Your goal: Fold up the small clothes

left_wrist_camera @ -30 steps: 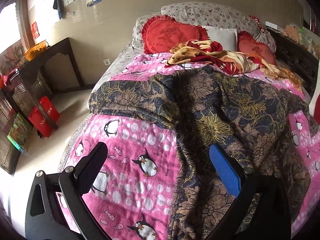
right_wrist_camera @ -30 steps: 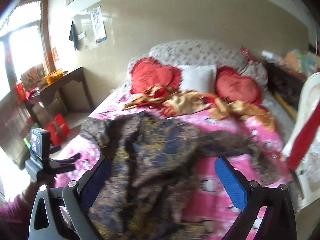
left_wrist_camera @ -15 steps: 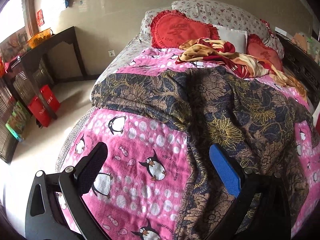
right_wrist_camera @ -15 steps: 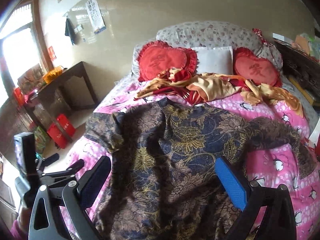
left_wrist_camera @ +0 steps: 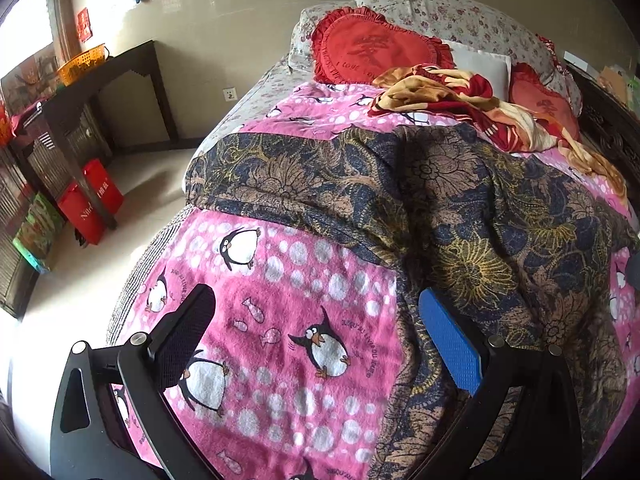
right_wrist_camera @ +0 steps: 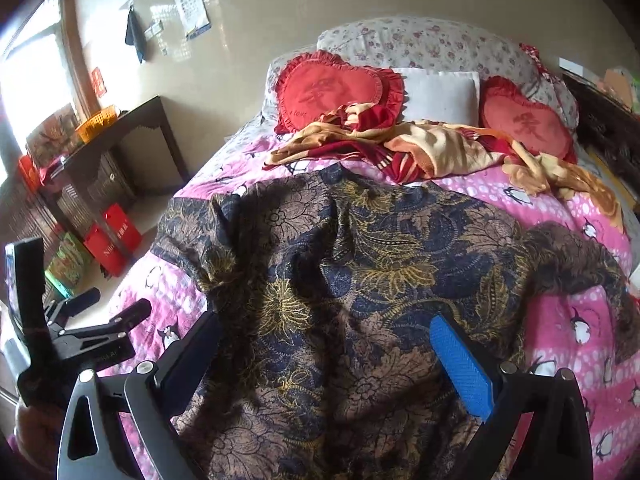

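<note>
Pink penguin-print fleece blanket [left_wrist_camera: 280, 320] is covering the bed; a dark navy-and-gold floral shirt [right_wrist_camera: 360, 280] is lying spread across it. You are holding the left hand-held gripper [left_wrist_camera: 316, 332] and right hand-held gripper [right_wrist_camera: 326, 348] above it, both gaping wide, gripping nothing.

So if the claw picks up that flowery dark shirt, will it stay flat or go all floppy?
Probably floppy: the flowery shirt already lies in soft wrinkles and follows the penguin blanket's bumps. It looks thin, so likely light. A sleeve would probably dangle if one claw lifts it, and it shouldn't roll away.
</note>
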{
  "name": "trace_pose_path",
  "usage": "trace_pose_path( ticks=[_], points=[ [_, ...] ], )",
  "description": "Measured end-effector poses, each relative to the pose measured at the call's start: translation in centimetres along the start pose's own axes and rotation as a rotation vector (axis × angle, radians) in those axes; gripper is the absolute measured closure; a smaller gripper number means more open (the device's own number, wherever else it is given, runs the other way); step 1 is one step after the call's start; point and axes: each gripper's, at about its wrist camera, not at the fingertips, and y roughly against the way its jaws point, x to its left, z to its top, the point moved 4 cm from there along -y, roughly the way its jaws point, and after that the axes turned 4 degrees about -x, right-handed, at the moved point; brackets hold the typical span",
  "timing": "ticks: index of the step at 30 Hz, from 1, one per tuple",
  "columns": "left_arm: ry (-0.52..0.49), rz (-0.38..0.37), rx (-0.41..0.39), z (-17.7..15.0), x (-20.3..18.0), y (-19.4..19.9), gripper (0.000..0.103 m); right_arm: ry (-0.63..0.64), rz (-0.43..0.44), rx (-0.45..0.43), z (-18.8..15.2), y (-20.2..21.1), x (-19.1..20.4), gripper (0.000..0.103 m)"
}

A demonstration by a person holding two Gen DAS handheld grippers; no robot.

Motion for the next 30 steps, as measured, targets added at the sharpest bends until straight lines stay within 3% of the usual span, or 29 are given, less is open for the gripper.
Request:
trace_pose_path(
  ticks=[17, 30],
  points=[
    [0.040, 0.026, 0.042, -1.0, 2.4, -1.9, 0.001, 0.055, 0.044, 0.042, -0.6, -3.1, 3.2, 0.000],
    [0.102, 0.091, 0.062, -0.5, 6.3, -4.6, 0.001, 0.082, -0.038, 0.047, -1.1, -4.9, 2.4, 0.000]
  ],
)
